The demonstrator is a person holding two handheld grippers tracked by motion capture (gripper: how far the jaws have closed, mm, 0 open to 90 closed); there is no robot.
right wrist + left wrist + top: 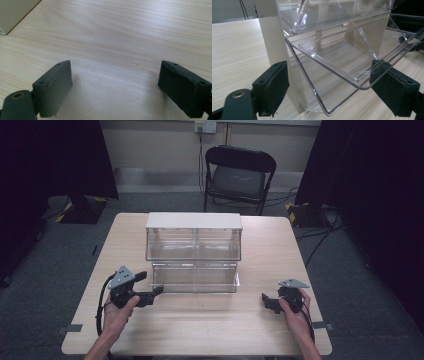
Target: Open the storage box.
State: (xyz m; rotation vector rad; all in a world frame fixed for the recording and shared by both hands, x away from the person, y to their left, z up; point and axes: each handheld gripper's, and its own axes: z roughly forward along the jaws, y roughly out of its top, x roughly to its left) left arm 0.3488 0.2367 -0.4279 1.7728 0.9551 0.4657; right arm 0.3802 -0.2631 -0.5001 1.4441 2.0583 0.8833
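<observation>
A clear plastic two-tier bin cabinet (194, 251) with a white top stands mid-table. Its lower bin (337, 57) is tipped outward, and its upper bin (332, 12) is tipped out a little too. My left gripper (150, 285) is open at the cabinet's lower left front corner. In the left gripper view, the left gripper (328, 67) has its jaws spread wide on either side of the lower bin's front rim and the white side wall (270, 37). My right gripper (267, 301) is open over bare wood at the right, apart from the cabinet; the right gripper (115, 65) holds nothing.
The light wooden table (200, 325) has free room in front of the cabinet and to both sides. A black folding chair (239, 175) stands beyond the far edge. A white corner of the cabinet (15, 10) shows at the upper left of the right gripper view.
</observation>
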